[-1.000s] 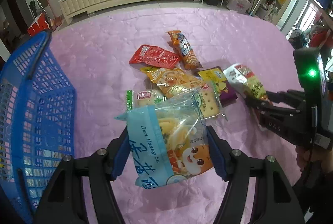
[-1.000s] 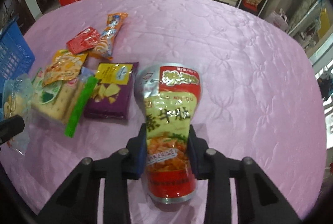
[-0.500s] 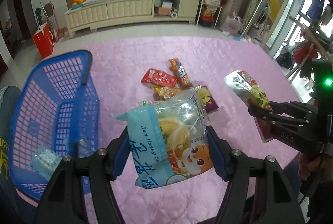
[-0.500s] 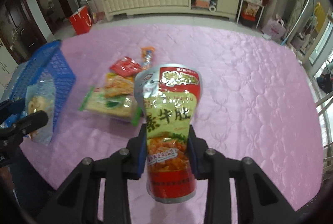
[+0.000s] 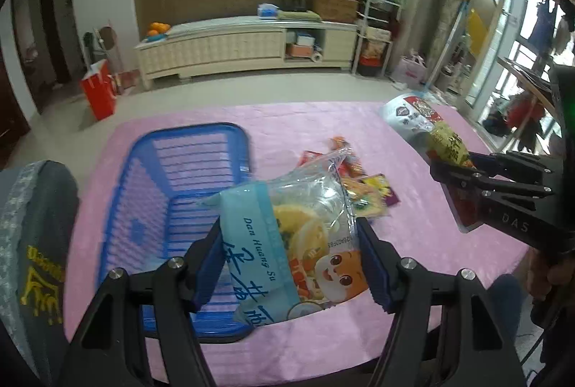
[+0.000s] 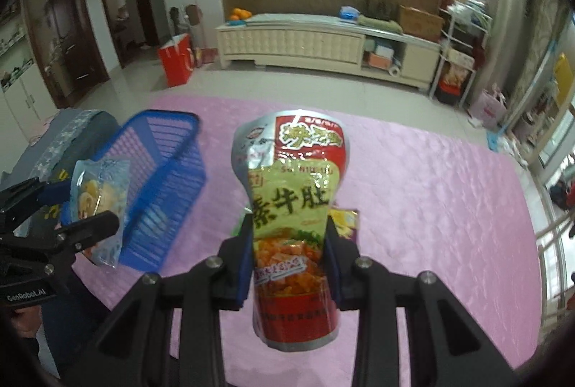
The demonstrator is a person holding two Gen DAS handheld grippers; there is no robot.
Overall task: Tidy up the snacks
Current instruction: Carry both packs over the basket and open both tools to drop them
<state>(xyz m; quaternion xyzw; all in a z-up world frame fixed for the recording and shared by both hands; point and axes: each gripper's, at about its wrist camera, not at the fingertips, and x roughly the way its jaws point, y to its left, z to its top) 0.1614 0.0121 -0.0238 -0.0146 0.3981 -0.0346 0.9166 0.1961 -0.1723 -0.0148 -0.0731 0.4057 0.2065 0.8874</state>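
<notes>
Two grippers are seen held up over a pink quilted tablecloth (image 5: 273, 121), each clenched on a snack.

Far left, something grey and padded (image 5: 32, 236) is parked right against the table edge, so not much room is left on that side. Just beside it, the blue plastic basket (image 5: 187, 178) is set near the table's left edge: rectangular, rounded rim, slatted lattice walls you can see the pink through. Its inside looks mostly free, though the near part is blocked from view.

Next over, the left gripper (image 5: 287, 254) is closed on a clear crinkly bag with a light blue band and a cartoon face (image 5: 287, 236); the blue pads are pressed into both sides and the bag is hung over the basket's near right corner. From the right wrist view the same bag (image 6: 100, 207) is seen beside the basket's outer wall (image 6: 165, 193).

Behind the bag, a small heap of flat foil packets (image 5: 359, 185) is left on the cloth, red, orange, yellow and purple, partly hidden.

Right of that, lots of bare pink cloth is open out to the far and right edges.

Furthest right, the right gripper (image 6: 289, 257) is squeezed on a glossy silver, green and red pouch (image 6: 291, 193), pinched narrow at the waist and flared at the top, lifted well clear of the table.
</notes>
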